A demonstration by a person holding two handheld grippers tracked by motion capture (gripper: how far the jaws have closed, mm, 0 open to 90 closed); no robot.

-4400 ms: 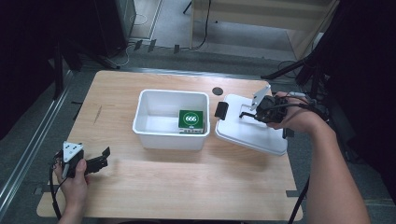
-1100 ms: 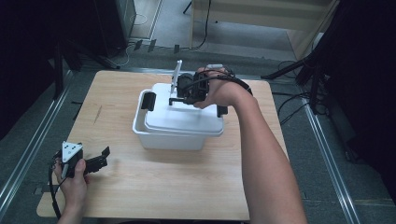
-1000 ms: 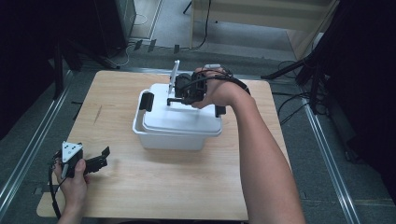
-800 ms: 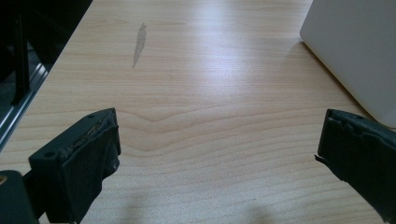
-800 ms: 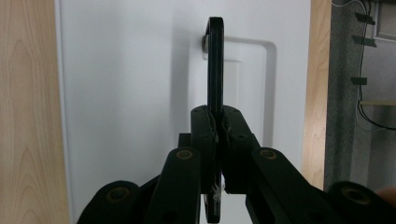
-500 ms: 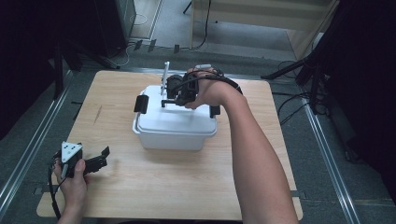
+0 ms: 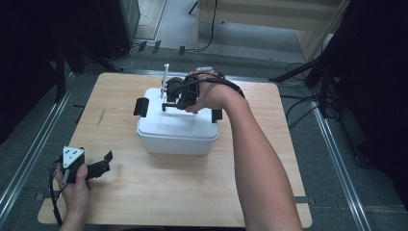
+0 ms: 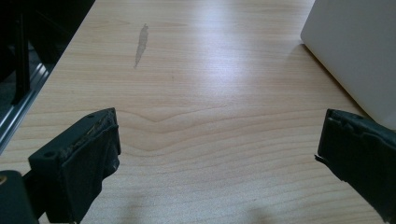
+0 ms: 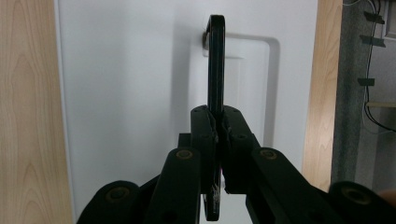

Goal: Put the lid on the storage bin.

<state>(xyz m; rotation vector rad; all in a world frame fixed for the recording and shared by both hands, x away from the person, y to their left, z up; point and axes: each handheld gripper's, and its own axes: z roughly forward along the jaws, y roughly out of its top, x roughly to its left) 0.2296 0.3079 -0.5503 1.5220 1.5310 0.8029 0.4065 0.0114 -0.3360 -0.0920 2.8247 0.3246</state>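
Observation:
A white box (image 7: 175, 140) stands mid-table with its white lid (image 7: 171, 122) lying on top, black clips (image 7: 141, 106) at the lid's ends. My right gripper (image 7: 169, 103) hangs over the lid and points down. In the right gripper view its jaws (image 9: 216, 116) are shut on the lid's upright black handle (image 9: 215, 56). My left gripper (image 7: 103, 161) rests near the table's front left corner, apart from the box. Its jaws (image 8: 219, 154) stand wide open over bare wood, with a corner of the box (image 8: 359, 51) at the right.
The wooden table (image 7: 144, 202) has free room in front of the box and to both sides. A dark streak (image 8: 141, 42) marks the wood at the left. Metal rails (image 7: 29, 159) and cables run along the floor around the table.
The right gripper carried the lid from the table at the right onto the box, then shifted it left until it covers the box. The left gripper has kept still.

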